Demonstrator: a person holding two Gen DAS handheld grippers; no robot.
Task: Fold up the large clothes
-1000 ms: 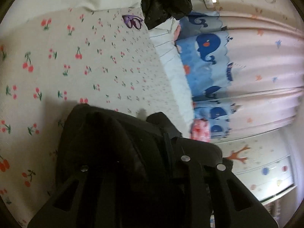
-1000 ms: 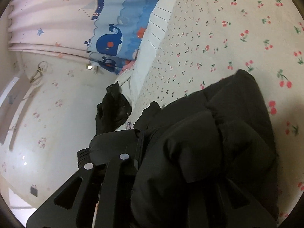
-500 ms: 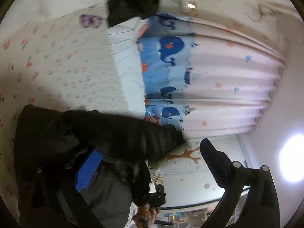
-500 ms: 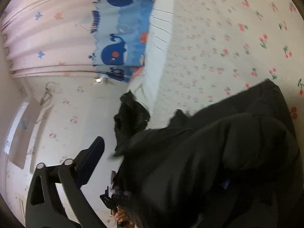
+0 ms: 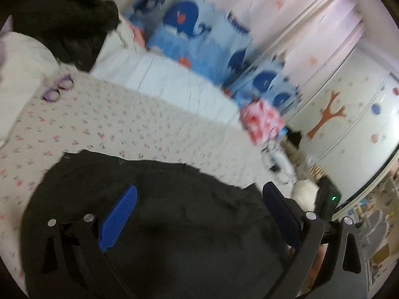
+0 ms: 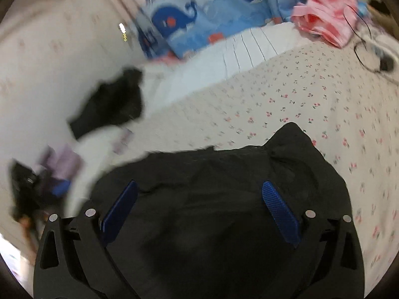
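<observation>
Bed is filling most of both views, its cherry-print sheet lying flat across the top. Along the far edge a white quilted strip is running beside a whale-print curtain in blue, with pale pink pleats hanging further along. The black garment is lying bundled on the sheet at the near side of the bed, directly below both cameras; in the right wrist view it is showing a creased upper edge and one raised corner toward the right. A second dark garment is sitting heaped at the head end, partly on a white pillow. A pink and red cloth bundle is resting at the far edge near the foot end, with a thin black cable looping beside it. Purple glasses are lying on the sheet near the pillow. Left gripper is hovering over the black garment with its fingers spread wide and released, blue pads showing, nothing pinched between them. Right gripper is likewise hanging above the garment, fingers fully apart and released, cloth visible below the gap but not pressed by either pad. Both frames are blurring at the edges.
</observation>
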